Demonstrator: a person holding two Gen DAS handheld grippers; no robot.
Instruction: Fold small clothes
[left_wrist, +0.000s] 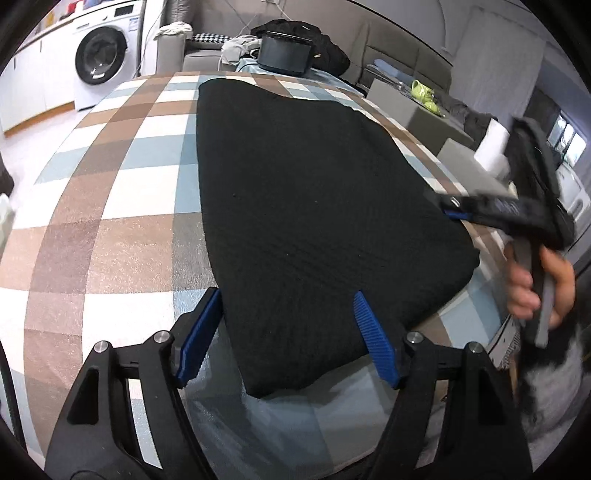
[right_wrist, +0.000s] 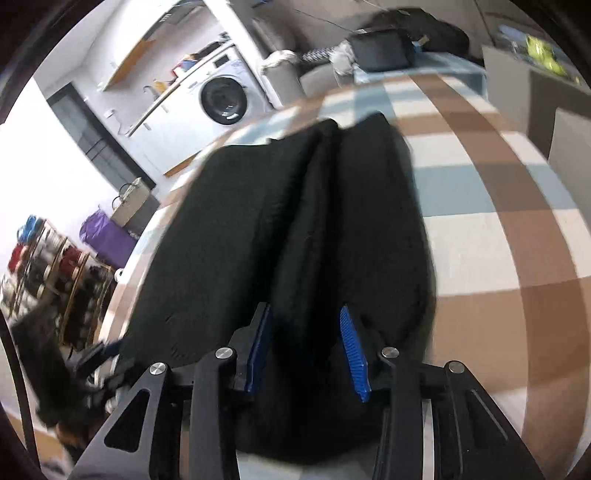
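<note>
Lying flat on the checked counter (left_wrist: 122, 206), the black garment (left_wrist: 314, 206) was already folded into a thick pad. The left gripper (left_wrist: 288, 332) stood wide over its near corner, the blue pads apart from the cloth. The right gripper (right_wrist: 306, 347) was partly open astride a raised ridge of the fabric, not pressing it. I judged one fold as finished; the next move needed a fresh grasp on an edge.

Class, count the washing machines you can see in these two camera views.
1. The same white washing machine shows in both views, standing on the floor beyond the checked table's far left edge. Others may be out of view.
</note>
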